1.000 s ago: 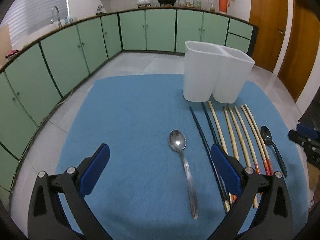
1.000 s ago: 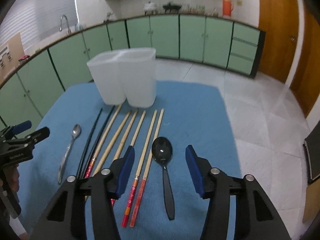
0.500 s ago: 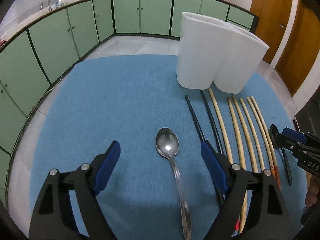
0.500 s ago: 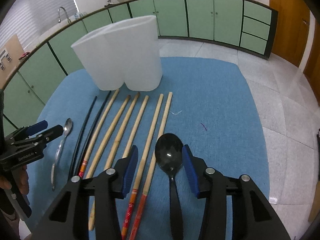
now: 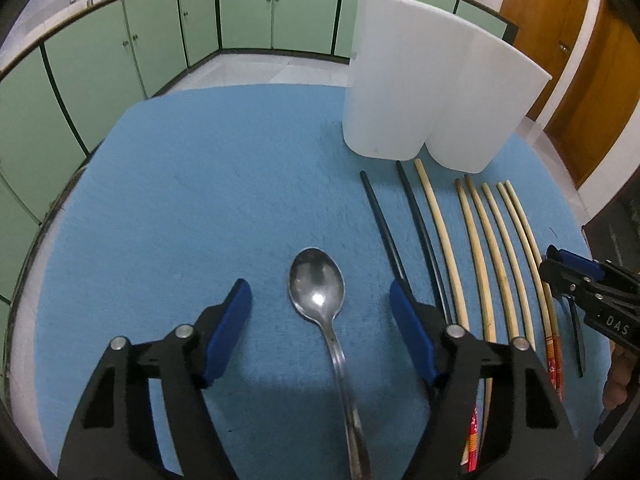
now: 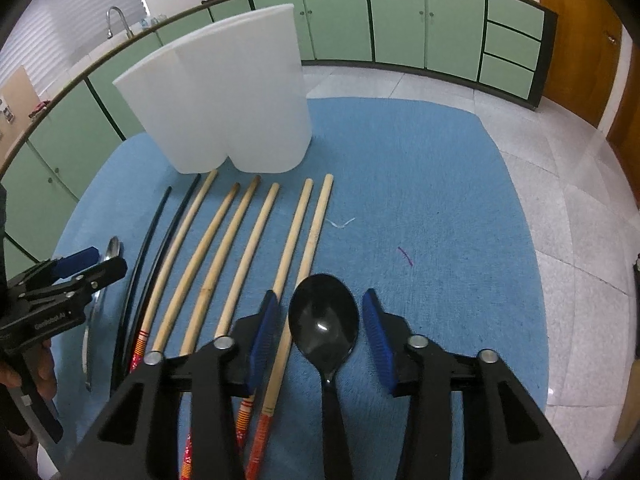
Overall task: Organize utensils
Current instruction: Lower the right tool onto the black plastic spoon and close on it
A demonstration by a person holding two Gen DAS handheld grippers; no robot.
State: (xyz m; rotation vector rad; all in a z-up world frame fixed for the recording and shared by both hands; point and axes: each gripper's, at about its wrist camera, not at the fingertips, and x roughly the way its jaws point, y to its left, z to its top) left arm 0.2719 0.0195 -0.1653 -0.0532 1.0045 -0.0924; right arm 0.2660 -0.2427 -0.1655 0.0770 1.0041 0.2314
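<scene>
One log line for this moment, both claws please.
left claw: closing around metal spoon, no contact | right claw: closing around black spoon, no contact | white holder: upright

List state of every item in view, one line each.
left gripper: jaws closing, astride metal spoon, pads not touching it
right gripper: jaws closing, astride black spoon, pads not touching it
metal spoon: flat on cloth, bowl up
black spoon: flat on cloth, bowl up
black chopsticks: flat, side by side
wooden chopsticks: six, flat, in a row
white holder: upright, inside not visible
blue cloth: spread flat
</scene>
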